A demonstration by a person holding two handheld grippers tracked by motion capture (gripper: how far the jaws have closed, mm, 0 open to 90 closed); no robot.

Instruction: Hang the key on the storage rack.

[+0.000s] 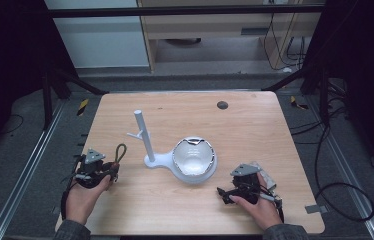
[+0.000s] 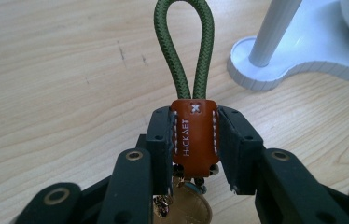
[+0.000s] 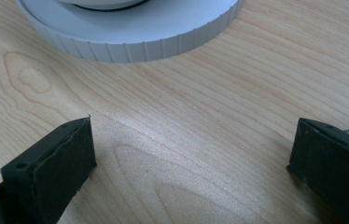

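A: High view. One wooden table (image 1: 255, 125), one white stand (image 1: 175, 161) with one upright post (image 1: 143, 135) and a round dish (image 1: 193, 159) at its base. Left gripper (image 1: 111, 170) near the table's left edge, right gripper (image 1: 223, 192) at front right, well apart from each other.

B: The left gripper view (image 2: 194, 140) gives the detail. Jaws clamped on a brown leather tab (image 2: 194, 137) with white stitching and lettering. One green cord loop (image 2: 184, 46) stands up out of the tab. Something gold-coloured hangs below, partly hidden.

A: From above, just a small loop by the left hand. Keychain sits left of the post, near it, not touching.

B: Right gripper view: jaws (image 3: 189, 168) spread wide, bare wood between them, stand's ribbed rim (image 3: 130, 44) ahead
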